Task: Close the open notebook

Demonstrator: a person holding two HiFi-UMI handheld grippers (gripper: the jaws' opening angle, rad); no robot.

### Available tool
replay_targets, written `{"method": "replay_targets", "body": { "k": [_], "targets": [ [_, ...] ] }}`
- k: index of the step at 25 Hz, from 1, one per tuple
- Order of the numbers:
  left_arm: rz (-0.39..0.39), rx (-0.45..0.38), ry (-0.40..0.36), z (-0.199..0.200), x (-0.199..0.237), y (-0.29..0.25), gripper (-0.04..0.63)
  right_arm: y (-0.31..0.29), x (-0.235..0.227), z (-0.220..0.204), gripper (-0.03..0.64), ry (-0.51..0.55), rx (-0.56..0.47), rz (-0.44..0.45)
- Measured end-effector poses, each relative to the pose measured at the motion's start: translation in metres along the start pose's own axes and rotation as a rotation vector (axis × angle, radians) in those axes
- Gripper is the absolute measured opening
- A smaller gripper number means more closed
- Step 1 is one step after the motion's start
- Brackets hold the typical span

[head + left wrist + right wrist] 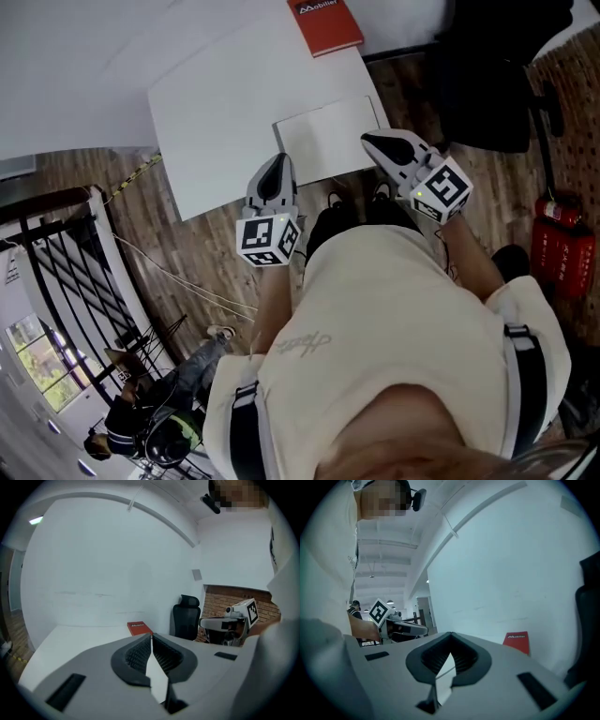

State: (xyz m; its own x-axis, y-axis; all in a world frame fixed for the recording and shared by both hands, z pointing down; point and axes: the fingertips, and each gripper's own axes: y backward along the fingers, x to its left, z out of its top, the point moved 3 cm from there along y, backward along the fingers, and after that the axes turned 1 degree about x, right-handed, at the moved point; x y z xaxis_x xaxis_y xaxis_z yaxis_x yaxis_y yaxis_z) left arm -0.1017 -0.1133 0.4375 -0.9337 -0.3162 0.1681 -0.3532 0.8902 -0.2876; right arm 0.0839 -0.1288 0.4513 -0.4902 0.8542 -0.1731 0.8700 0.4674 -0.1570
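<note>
- Grey left hand-held gripper: jaws clenched, empty; right hand-held gripper likewise.
- White open notebook lies flat between both tips, at the surface's near edge.
- Red book sits at the far edge.

Notebook: matt white paper pages. Surface beneath notebook: smooth matt white. Red book beyond notebook: smooth cover. Floor: wood planks. Left tool, right tool: matt grey plastic, ribbed black pads.
</note>
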Motion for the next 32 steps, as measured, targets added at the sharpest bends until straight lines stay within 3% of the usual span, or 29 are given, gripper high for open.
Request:
{"method": "replay_targets", "body": {
  "k": [6,15,18,23,28,32],
  "targets": [
    [0.03,-0.045,-0.006,0.005,0.022,0.011,0.025,-0.017,0.007,0.002,0.008,-0.008,0.005,0.019],
    [0.058,-0.026,0.081,-0.016,0.05,0.018,0.031,-0.041,0.015,0.0,0.008,0.015,0.058,0.053],
    [0.061,-0.015,0.138,-0.026,0.058,0.017,0.124,-0.043,0.014,0.001,0.008,0.019,0.057,0.043],
    [0.068,0.01,0.157,-0.037,0.068,0.014,0.133,-0.033,0.01,-0.006,0.008,0.01,0.073,0.013],
    [0.054,0.104,0.2,-0.071,0.084,0.013,0.138,-0.025,0.009,-0.011,0.008,-0.009,0.077,-0.024],
    [0.051,0.241,0.262,-0.13,0.093,0.008,0.138,-0.025,0.009,-0.017,0.008,-0.014,0.092,-0.036]
  ]
}}
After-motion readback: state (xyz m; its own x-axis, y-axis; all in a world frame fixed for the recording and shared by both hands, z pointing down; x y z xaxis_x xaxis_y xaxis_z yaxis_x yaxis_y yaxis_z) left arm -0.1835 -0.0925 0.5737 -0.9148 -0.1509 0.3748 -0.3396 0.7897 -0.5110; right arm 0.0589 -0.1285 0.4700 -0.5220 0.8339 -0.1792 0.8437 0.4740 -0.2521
